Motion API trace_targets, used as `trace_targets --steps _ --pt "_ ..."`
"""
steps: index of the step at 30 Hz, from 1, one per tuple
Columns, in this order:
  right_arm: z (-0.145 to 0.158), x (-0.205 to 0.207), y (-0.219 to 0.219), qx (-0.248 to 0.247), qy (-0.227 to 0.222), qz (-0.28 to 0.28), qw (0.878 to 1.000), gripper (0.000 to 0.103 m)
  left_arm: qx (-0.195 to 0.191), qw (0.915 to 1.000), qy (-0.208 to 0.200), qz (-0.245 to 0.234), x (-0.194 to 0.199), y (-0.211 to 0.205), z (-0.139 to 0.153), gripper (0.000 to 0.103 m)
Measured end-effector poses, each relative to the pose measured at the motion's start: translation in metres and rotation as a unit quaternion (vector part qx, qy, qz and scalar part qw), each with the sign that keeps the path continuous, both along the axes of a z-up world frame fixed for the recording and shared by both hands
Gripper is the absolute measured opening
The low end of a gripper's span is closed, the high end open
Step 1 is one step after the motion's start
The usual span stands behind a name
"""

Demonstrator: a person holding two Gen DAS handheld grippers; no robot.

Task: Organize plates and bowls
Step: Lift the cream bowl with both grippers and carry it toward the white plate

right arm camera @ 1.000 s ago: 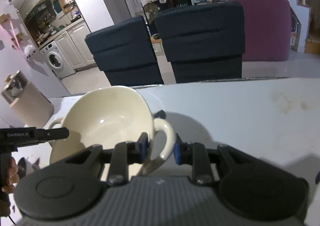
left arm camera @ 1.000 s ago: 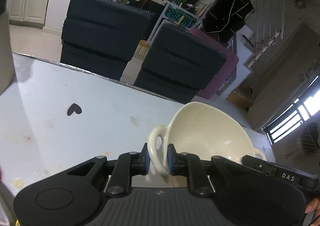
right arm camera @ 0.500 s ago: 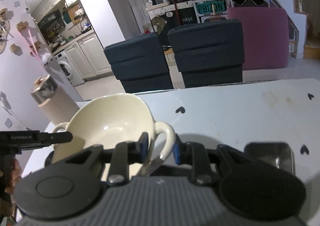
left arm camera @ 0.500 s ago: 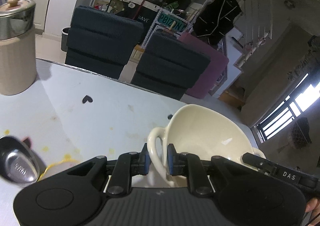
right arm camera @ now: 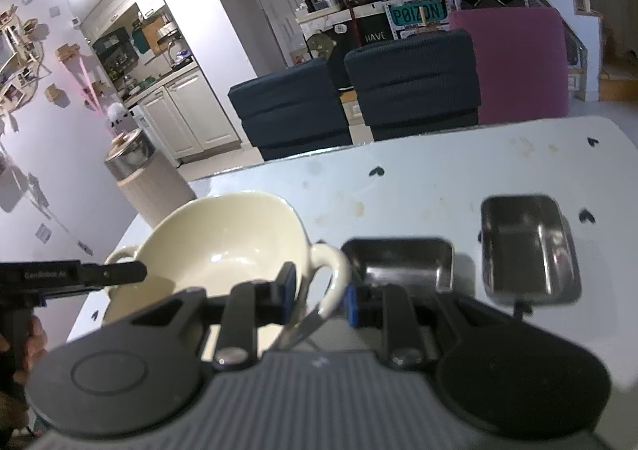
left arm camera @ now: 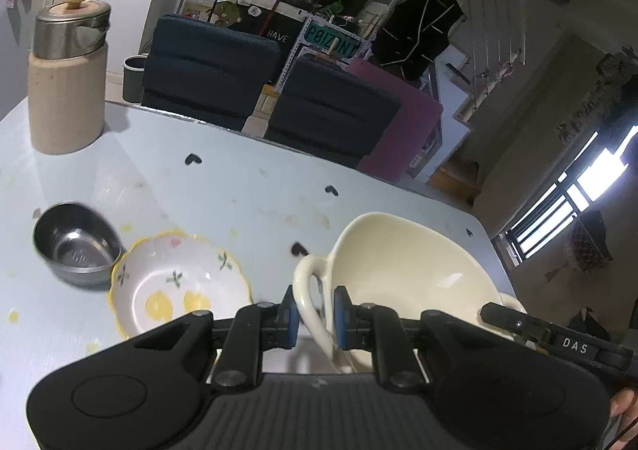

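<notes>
A cream bowl [left arm camera: 402, 270] with a loop handle on each side is carried between the two grippers, above the pale table [left arm camera: 247, 195]. The left gripper [left arm camera: 315, 316] is clamped on the bowl's left handle, its blue pads [left arm camera: 292, 316] pressed to either side of the loop; the right gripper [right arm camera: 317, 296] has the opposite handle between its pads and grips it too, though the loop sits a little askew there. In the left wrist view the bowl tilts — its rim higher on the far side — and the tip of the right gripper shows at the lower right, with a bit of a hand [left arm camera: 624, 406] behind it. On the table to the left lie a flowered dish [left arm camera: 179, 282] with a yellow wavy rim and, just touching its left edge, a small steel bowl [left arm camera: 75, 242]. Farther back on the left stands a beige canister [left arm camera: 67, 79] with a metal lid. In the right wrist view two rectangular steel trays [right arm camera: 398, 262] [right arm camera: 526, 246] sit side by side on the table, right of the bowl, near each other but apart. Small dark heart marks dot the tabletop, and two dark chairs [right arm camera: 414, 79] stand beyond its far edge.
</notes>
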State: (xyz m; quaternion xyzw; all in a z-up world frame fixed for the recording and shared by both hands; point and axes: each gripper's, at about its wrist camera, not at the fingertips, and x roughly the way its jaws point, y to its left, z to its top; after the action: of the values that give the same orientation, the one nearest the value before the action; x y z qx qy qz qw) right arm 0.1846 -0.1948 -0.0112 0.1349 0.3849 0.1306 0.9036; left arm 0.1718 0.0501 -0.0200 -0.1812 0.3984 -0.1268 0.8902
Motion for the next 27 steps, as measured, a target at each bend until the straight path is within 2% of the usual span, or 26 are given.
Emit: trace_targets --steps 10,16,27 --pt "-0.017 -0.039 0.010 0.013 0.019 0.001 1.000 0.029 0.000 1.0000 0.000 0.003 -0.044 0.016 -0.022 0.018" --pt "-0.030 -0.038 0.024 0.000 0.035 0.014 0.999 0.029 -0.016 0.9990 0.032 0.025 -0.045 0.030 -0.042 0.018" --pt "-0.047 -0.037 0.036 -0.010 0.071 0.012 0.997 0.029 -0.005 0.9984 0.052 0.024 -0.039 0.035 -0.061 0.019"
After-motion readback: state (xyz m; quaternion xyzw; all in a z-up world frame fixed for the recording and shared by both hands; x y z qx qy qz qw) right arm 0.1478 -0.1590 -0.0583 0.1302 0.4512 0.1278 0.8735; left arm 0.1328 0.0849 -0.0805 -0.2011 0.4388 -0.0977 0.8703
